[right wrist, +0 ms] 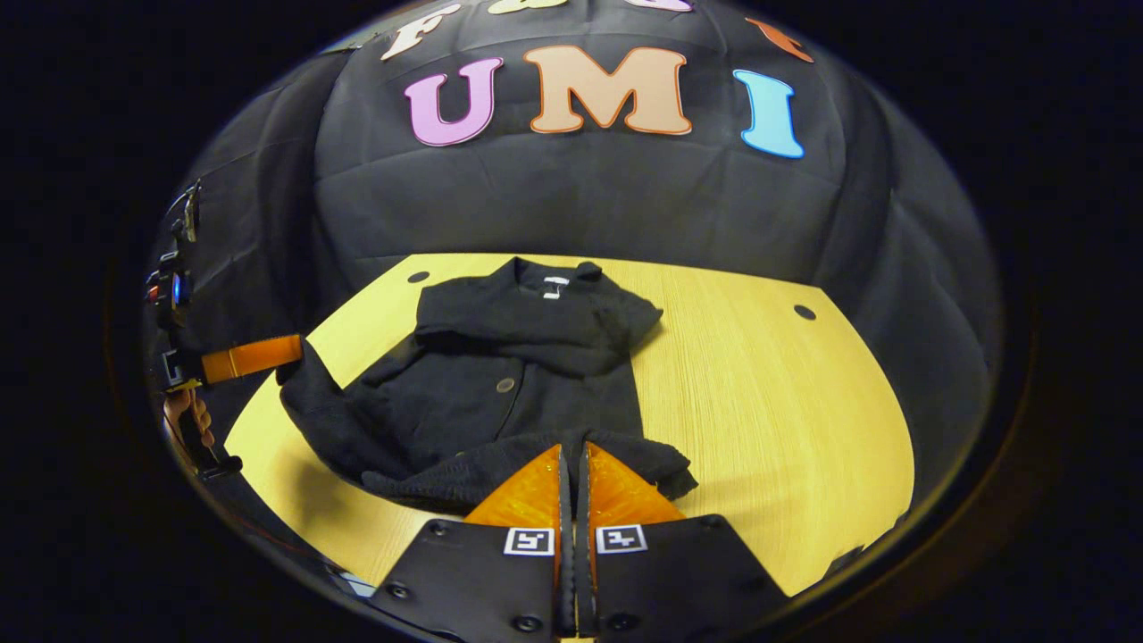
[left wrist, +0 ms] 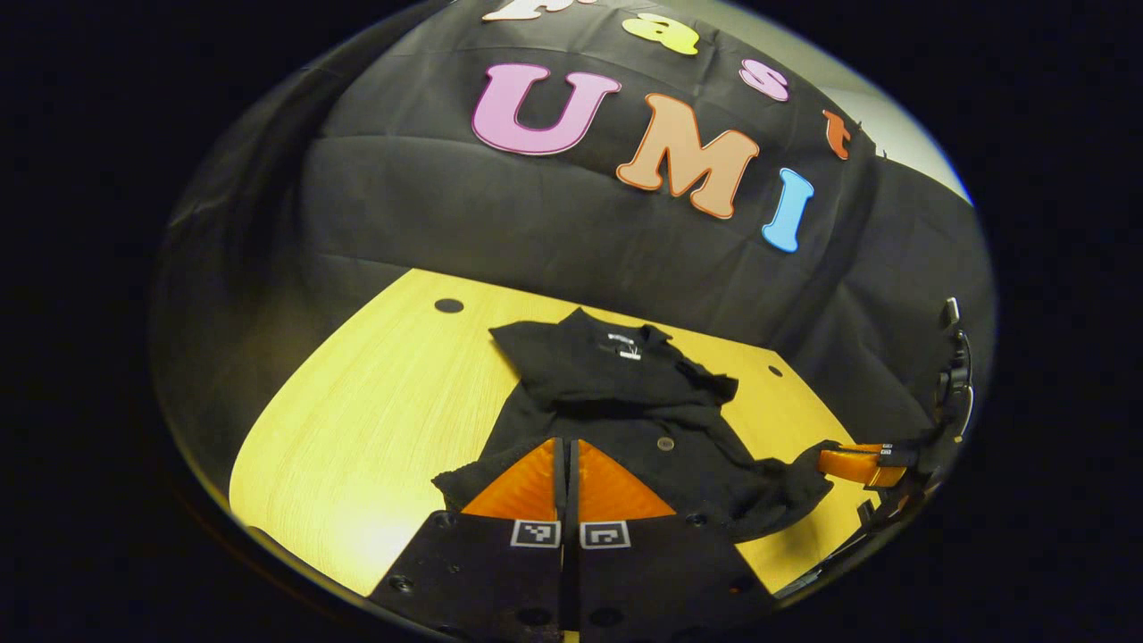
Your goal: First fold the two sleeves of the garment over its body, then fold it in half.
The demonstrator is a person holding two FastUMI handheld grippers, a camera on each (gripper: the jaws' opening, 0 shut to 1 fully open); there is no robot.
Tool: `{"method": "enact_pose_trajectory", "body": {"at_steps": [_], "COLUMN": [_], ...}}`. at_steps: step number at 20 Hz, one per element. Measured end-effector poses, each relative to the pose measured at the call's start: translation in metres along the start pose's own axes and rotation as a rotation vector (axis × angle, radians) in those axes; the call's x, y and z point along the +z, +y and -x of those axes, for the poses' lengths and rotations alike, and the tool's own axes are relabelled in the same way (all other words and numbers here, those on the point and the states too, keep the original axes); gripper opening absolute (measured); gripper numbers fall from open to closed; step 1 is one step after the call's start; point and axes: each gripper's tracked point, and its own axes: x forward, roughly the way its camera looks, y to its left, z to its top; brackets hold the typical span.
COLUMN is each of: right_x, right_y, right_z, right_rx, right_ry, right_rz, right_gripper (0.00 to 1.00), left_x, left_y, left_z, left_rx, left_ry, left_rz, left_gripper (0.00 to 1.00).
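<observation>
A black button-up garment (left wrist: 616, 375) lies on the yellow wooden table (left wrist: 357, 420), collar and white tag at the far end, both sleeves folded over its body. My left gripper (left wrist: 566, 444) is shut on the near hem at one corner. The right gripper's finger (left wrist: 853, 464) pinches the other hem corner at the right. In the right gripper view the garment (right wrist: 518, 375) spreads ahead, and my right gripper (right wrist: 572, 448) is shut on its near hem. The left gripper (right wrist: 250, 357) holds the opposite corner lifted a little off the table (right wrist: 768, 402), a hand (right wrist: 183, 415) behind it.
Dark round holes mark the tabletop near its far corners (left wrist: 448, 305) (left wrist: 775, 370) (right wrist: 805, 312). Black cloth walls rise close behind the table. Bare wood stretches right of the garment in the right gripper view.
</observation>
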Motion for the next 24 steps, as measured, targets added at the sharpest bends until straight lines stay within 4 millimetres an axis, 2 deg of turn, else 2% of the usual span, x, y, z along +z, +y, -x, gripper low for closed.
{"method": "enact_pose_trajectory", "body": {"at_steps": [5,6,7,11,12,18,21,24], "right_x": [0.071,0.086,0.098,0.153,0.164,0.201,0.213,0.214], "right_y": [-0.018,-0.023,-0.028,-0.046,-0.048,-0.051,-0.061,-0.076], "right_z": [-0.036,-0.046,-0.054,-0.097,-0.110,-0.175,-0.196,-0.215], "right_rx": [-0.014,-0.009,-0.008,-0.014,-0.012,0.016,0.011,0.007], "right_ry": [-0.056,-0.066,-0.076,-0.110,-0.114,-0.098,-0.098,-0.085], "right_rz": [0.028,0.019,0.015,0.005,0.005,0.045,0.045,0.029], "right_gripper": [0.03,0.00,0.02,0.00,0.03,0.03,0.02,0.02], "left_x": [0.050,0.060,0.068,0.091,0.096,0.123,0.132,0.134], "left_y": [0.003,0.004,0.006,0.015,0.017,0.018,0.021,0.026], "left_z": [-0.047,-0.059,-0.069,-0.113,-0.124,-0.189,-0.212,-0.233], "left_rx": [0.026,0.036,0.045,0.107,0.119,0.152,0.162,0.180], "left_ry": [-0.070,-0.084,-0.095,-0.118,-0.124,-0.154,-0.167,-0.162], "left_rz": [0.030,0.042,0.049,0.069,0.065,0.023,-0.004,-0.010], "left_gripper": [0.00,0.00,0.00,0.00,0.00,0.00,0.00,0.00]}}
